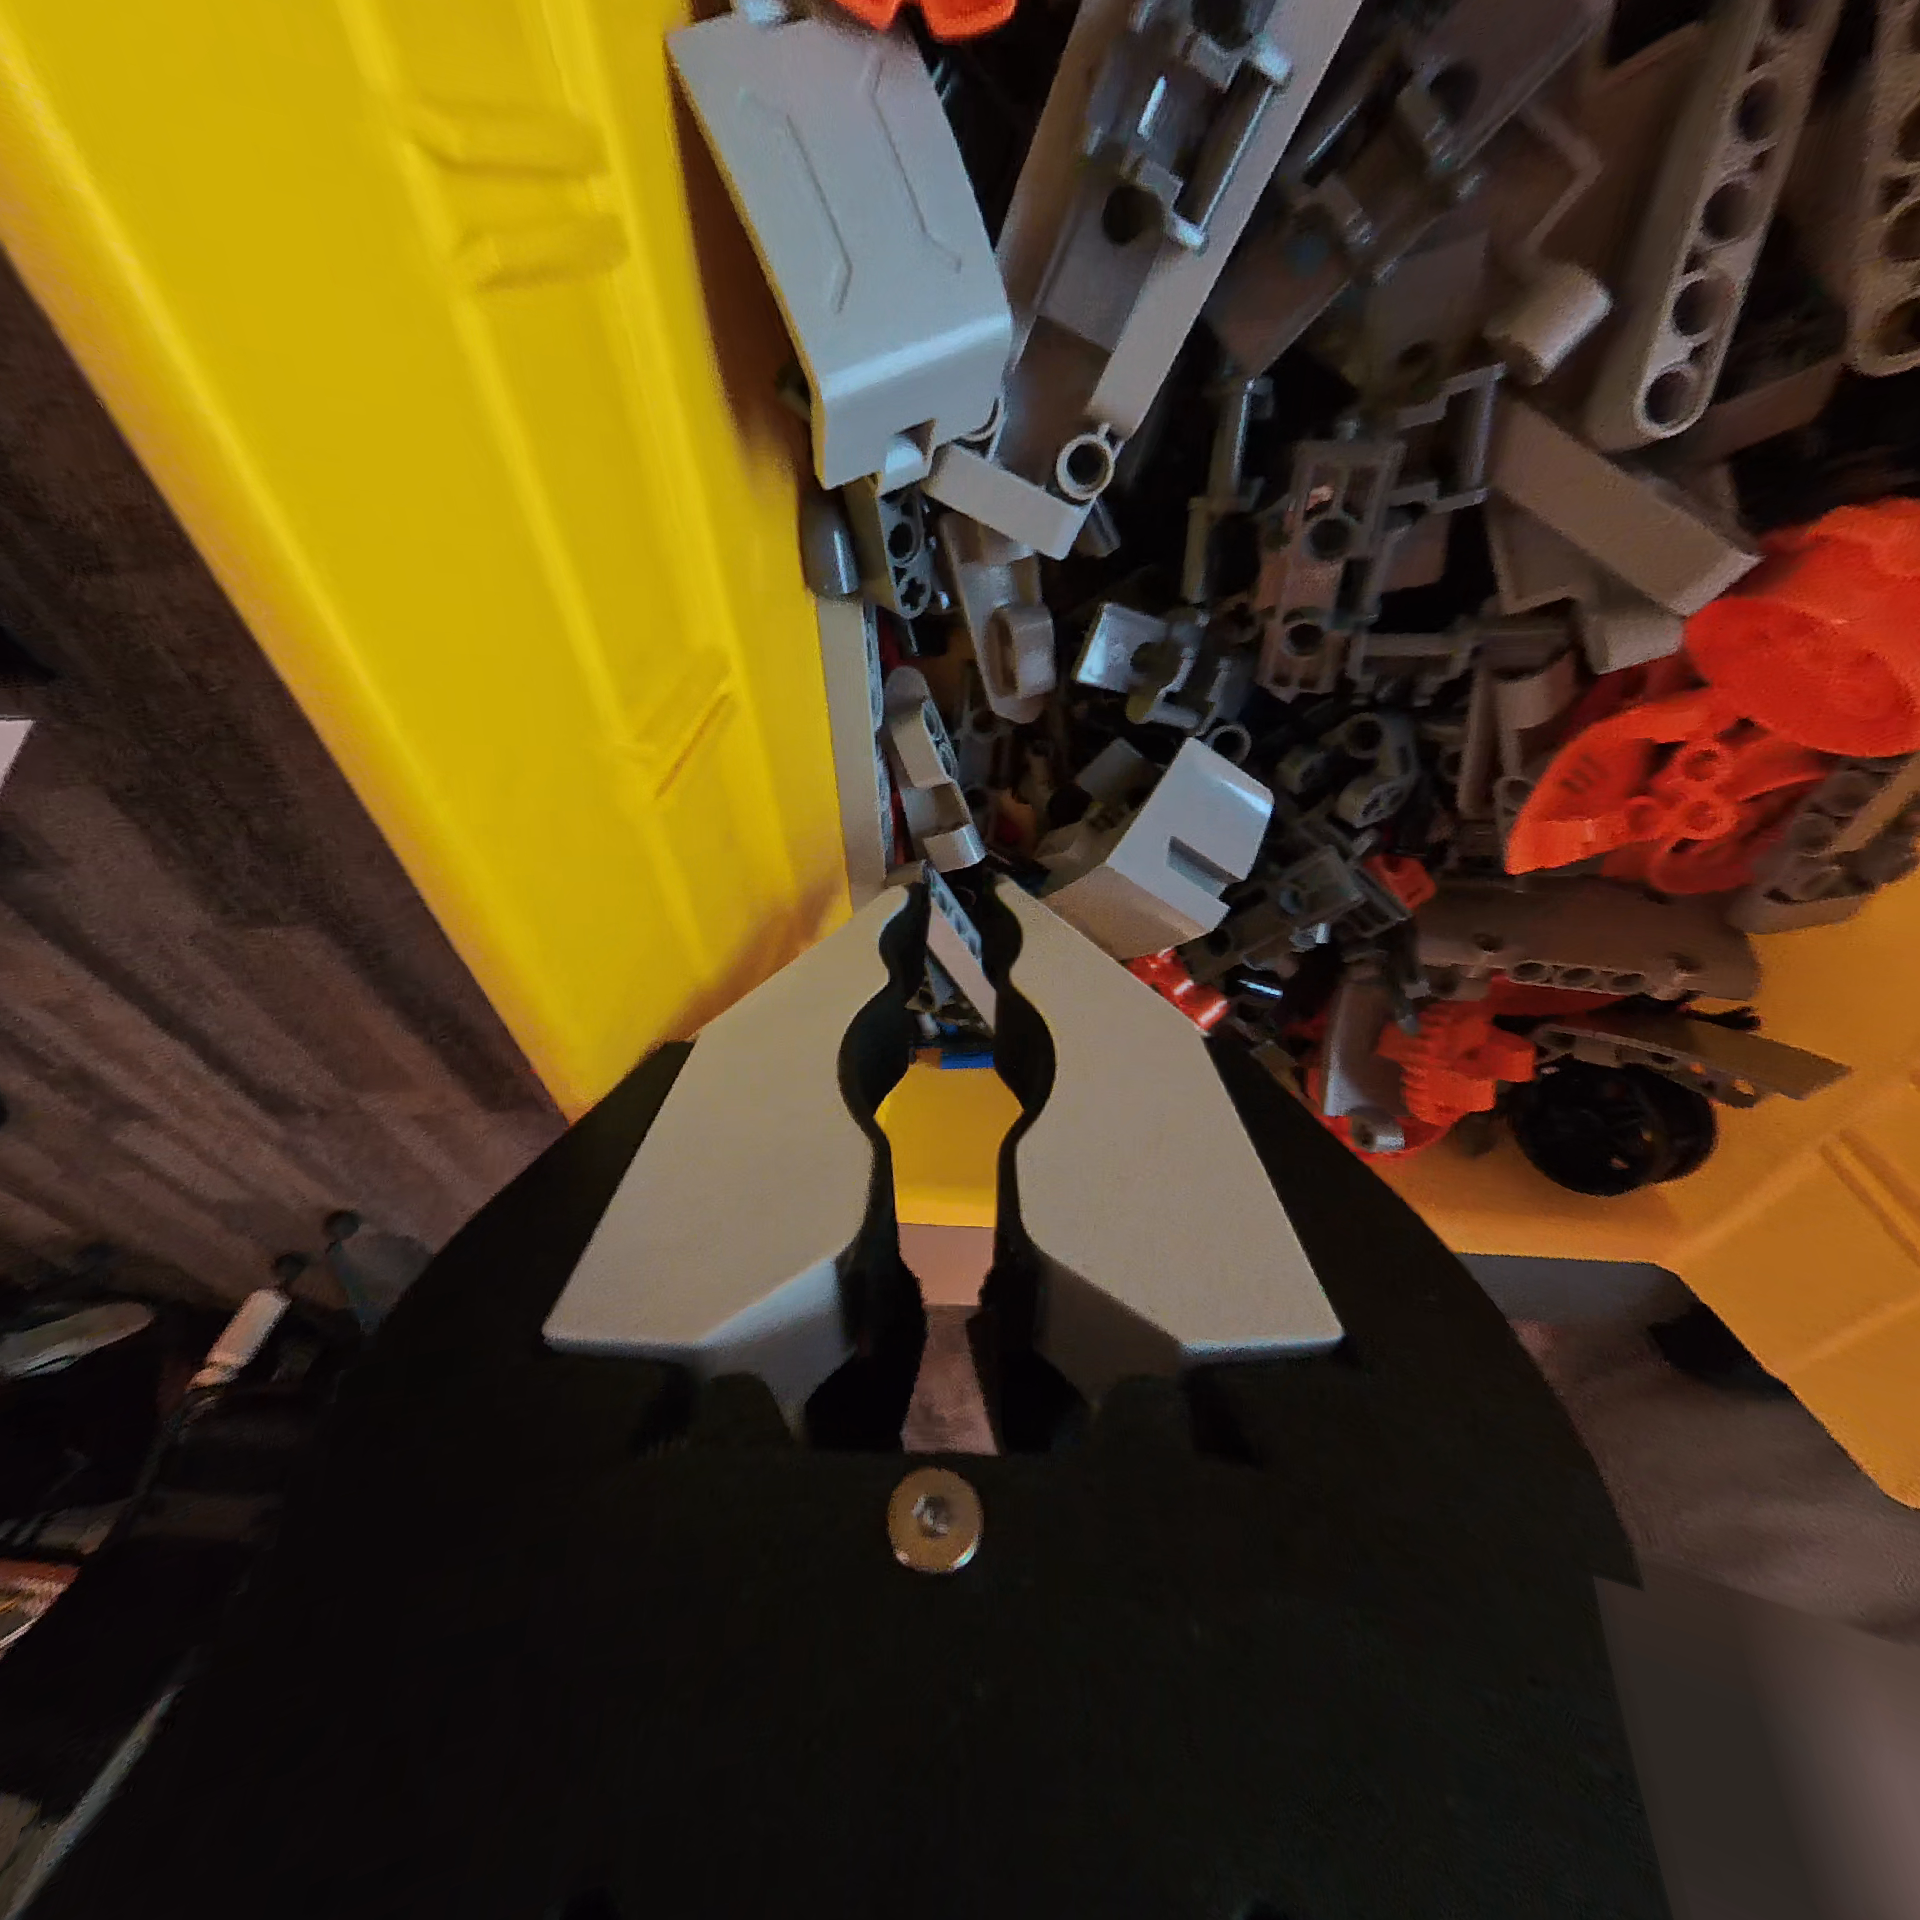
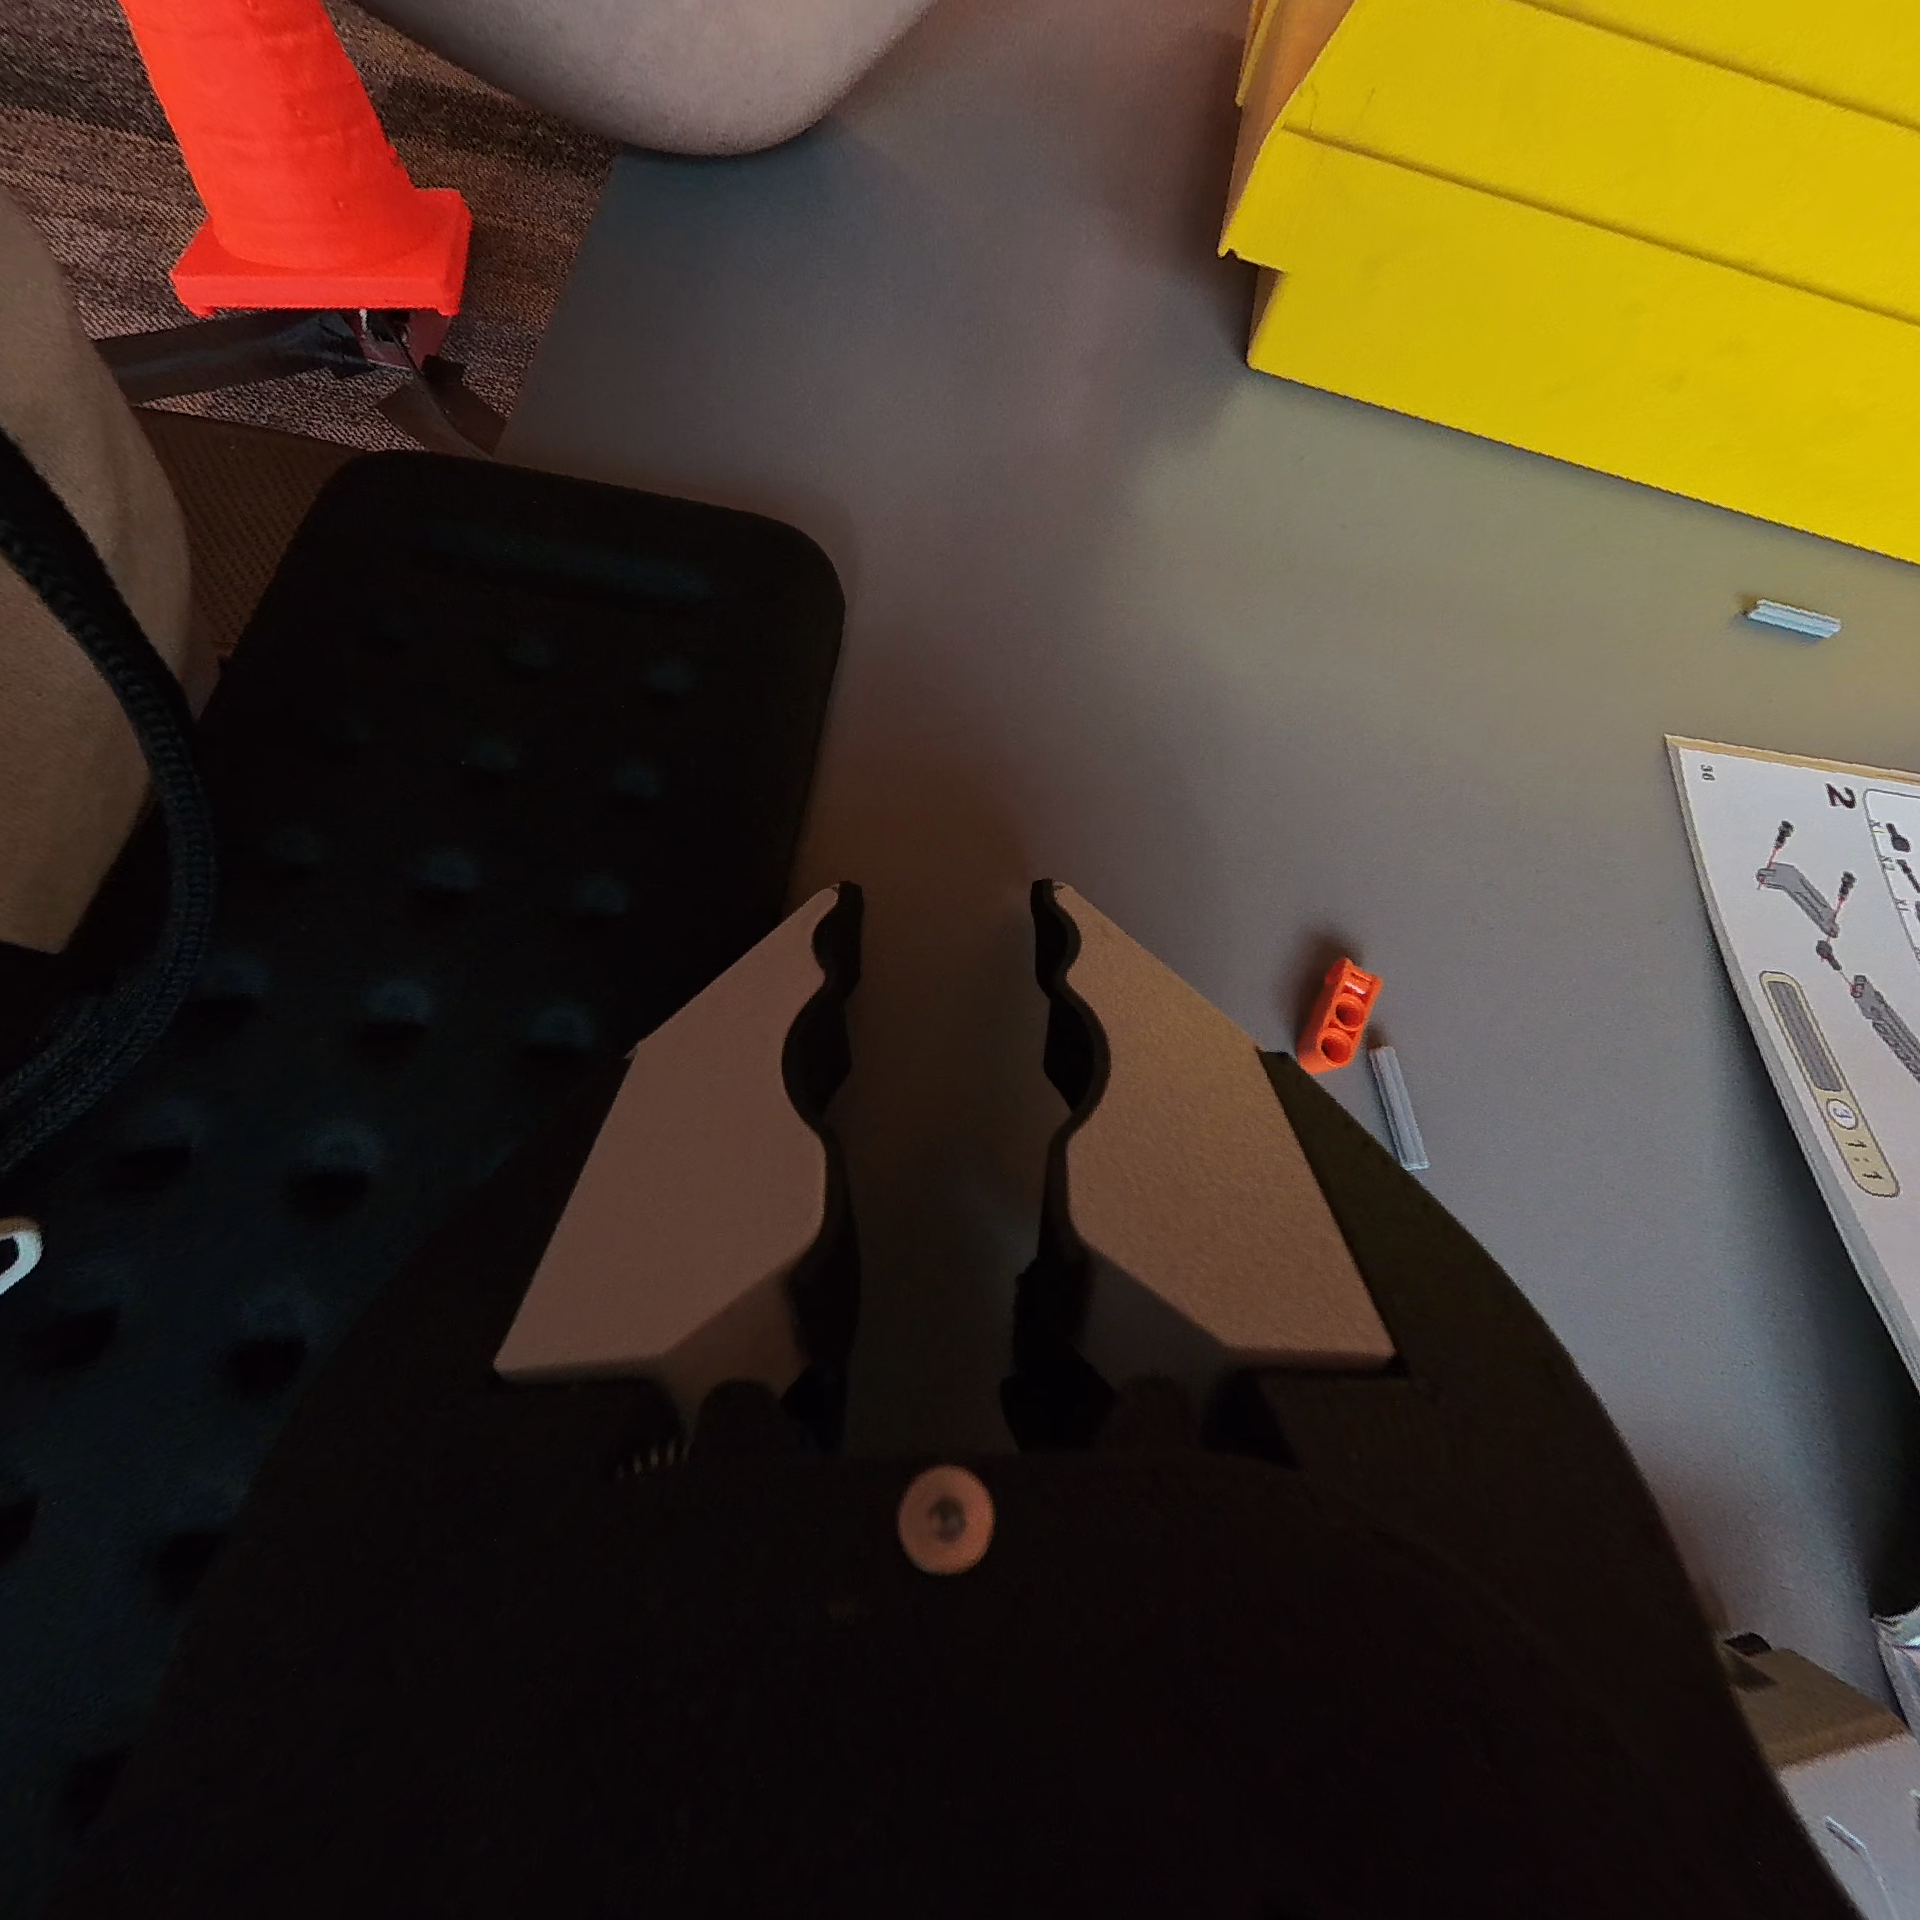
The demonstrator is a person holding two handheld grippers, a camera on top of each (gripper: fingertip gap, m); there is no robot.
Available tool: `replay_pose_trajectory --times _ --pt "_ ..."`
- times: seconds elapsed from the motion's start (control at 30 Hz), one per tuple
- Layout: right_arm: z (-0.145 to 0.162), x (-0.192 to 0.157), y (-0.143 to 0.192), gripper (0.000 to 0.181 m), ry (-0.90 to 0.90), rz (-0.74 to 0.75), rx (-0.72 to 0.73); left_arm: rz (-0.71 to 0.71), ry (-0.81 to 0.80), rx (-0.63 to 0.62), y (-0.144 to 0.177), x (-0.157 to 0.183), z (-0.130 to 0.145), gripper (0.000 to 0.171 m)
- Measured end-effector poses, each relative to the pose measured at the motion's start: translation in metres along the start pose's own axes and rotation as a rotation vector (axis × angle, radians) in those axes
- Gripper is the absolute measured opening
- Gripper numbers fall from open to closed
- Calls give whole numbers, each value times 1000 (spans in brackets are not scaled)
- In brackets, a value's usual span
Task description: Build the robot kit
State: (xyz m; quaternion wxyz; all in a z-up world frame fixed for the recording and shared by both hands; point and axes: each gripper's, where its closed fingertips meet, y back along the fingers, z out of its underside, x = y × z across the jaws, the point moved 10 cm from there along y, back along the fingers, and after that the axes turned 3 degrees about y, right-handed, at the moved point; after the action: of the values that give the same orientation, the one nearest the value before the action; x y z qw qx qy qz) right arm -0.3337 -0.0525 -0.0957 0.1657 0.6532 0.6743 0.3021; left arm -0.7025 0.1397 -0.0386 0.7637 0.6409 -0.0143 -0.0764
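The left tongs (image 1: pixel 958 896) reach into a yellow bin (image 1: pixel 499 436) heaped with grey and orange building pieces (image 1: pixel 1351 582), jaws nearly closed on a thin grey beam (image 1: pixel 961 951) at the tips. The right tongs (image 2: pixel 945 899) hover wide apart and empty above the grey desk (image 2: pixel 1039 468). Near them lie an orange connector (image 2: pixel 1340 1016), a grey pin (image 2: pixel 1397 1107) and a printed instruction sheet (image 2: pixel 1808 1018).

yellow bin (image 1: pixel 436 436) x1 | large light-grey curved panels (image 1: pixel 852 239) x2 | black wheel (image 1: pixel 1610 1132) x1 | small orange brick (image 2: pixel 1340 1015) x1 | pale grey pins (image 2: pixel 1397 1107) x2 | instruction sheet (image 2: pixel 1829 997) x1 | orange cone (image 2: pixel 301 156) x1
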Motion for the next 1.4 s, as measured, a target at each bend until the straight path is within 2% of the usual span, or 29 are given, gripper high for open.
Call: replay_pose_trajectory --times 0.17,0.4,0.77,0.97,1.03,1.13,1.4 --pt "0 0 0 33 1 1 0 -72 -64 -43 -8 7 -7 17" --pt "0 0 0 33 0 0 0 -62 -131 -128 -20 19 -8 11" --pt "0 0 0 33 -1 -2 0 -36 -241 -103 -10 46 -3 10" --pt "0 0 0 33 -2 -2 0 37 -320 -31 1 61 -3 11" --pt "0 0 0 33 0 -1 0 85 -311 9 7 61 -3 12" --pt "0 0 0 33 0 -1 0 86 -244 66 14 51 -3 25" --pt "0 0 0 33 -2 -2 0 -11 -43 -94 -7 8 9 28"
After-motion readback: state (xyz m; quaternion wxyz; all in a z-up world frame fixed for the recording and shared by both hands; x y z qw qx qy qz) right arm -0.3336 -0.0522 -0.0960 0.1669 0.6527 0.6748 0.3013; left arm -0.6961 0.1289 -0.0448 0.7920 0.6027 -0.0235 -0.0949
